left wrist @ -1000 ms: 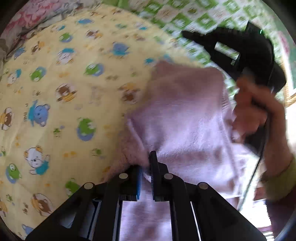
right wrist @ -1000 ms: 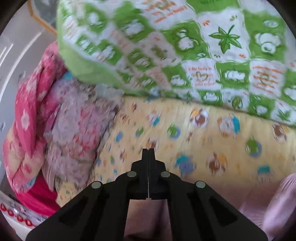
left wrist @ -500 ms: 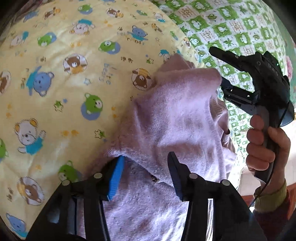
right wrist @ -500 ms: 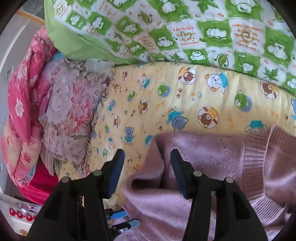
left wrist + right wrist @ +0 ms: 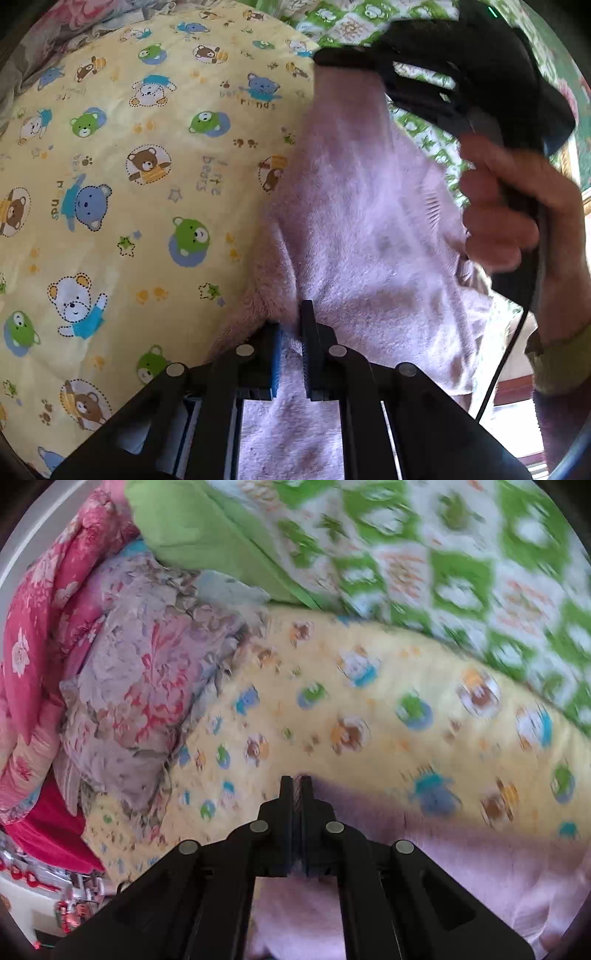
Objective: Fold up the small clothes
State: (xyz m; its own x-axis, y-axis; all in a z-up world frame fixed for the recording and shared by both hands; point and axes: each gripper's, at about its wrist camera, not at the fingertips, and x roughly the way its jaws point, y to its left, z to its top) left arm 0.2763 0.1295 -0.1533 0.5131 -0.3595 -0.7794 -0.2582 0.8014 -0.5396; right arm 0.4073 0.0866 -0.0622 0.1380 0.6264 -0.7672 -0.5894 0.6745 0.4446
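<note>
A fuzzy pale pink sweater (image 5: 369, 221) hangs stretched between both grippers above a yellow bear-print sheet (image 5: 147, 184). My left gripper (image 5: 291, 321) has its jaws closing tight on the sweater's near edge, and the pads press the fabric. In the left wrist view my right gripper (image 5: 319, 61), held by a hand (image 5: 517, 206), pinches the sweater's far upper corner. The right wrist view is blurred. There the right gripper (image 5: 295, 781) has its jaws closing on a pinch of the pink sweater (image 5: 461, 867), which drapes down to the right.
The yellow sheet (image 5: 369, 709) covers a soft bed. A green-and-white patterned quilt (image 5: 406, 554) lies along its far side. Crumpled floral bedding in pink and grey (image 5: 129, 664) is piled at the left. A black cable (image 5: 509, 354) hangs from the right gripper.
Both grippers were shut a second ago, stood open over the sweater half a second ago, and are shut on it again. The right gripper has swung sideways with its corner.
</note>
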